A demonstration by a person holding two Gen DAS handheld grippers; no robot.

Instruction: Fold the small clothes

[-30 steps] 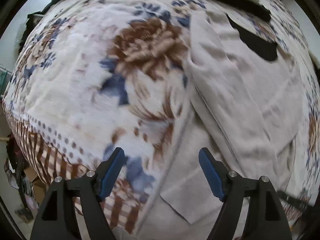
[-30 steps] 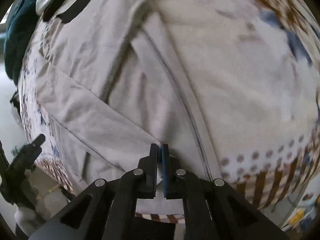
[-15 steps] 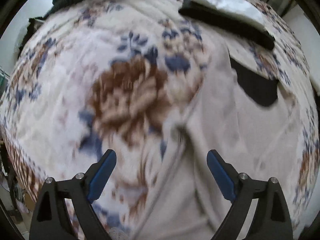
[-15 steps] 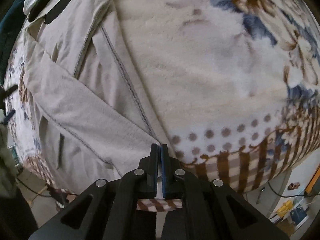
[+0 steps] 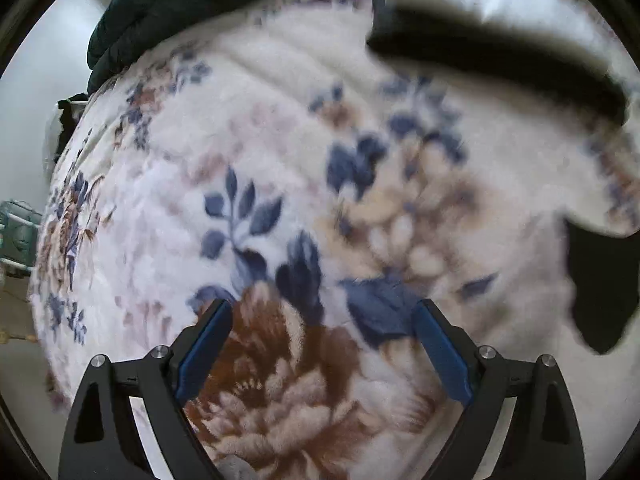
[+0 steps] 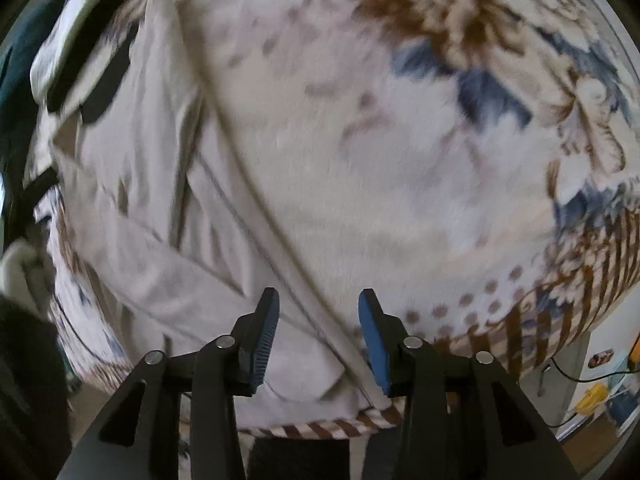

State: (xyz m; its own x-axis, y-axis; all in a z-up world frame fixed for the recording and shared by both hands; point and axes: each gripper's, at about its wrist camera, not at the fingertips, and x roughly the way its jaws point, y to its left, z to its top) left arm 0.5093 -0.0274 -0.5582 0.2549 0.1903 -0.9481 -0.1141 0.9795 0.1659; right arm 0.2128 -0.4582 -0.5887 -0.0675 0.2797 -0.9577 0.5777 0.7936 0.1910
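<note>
Both pairs of fingers stand apart and empty: the right gripper (image 6: pixel 318 326) straddles the near hem of the beige garment (image 6: pixel 168 200), whose long axis runs up and leftward, while the left gripper (image 5: pixel 322 338) hovers over bare floral blanket (image 5: pixel 280 168). Right is nearer. Beyond, a dark quilt (image 5: pixel 160 8) and pale wall.

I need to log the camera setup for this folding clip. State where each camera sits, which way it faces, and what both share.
Left wrist: sits on the left gripper, looks forward along its open blue-padded fingers at the fluffy floral blanket; no garment between them.
Right wrist: sits on the right gripper, looks forward along its open fingers at the beige fabric garment on that blanket.
Shared: the blanket and the folded black-and-white item at the far end.
</note>
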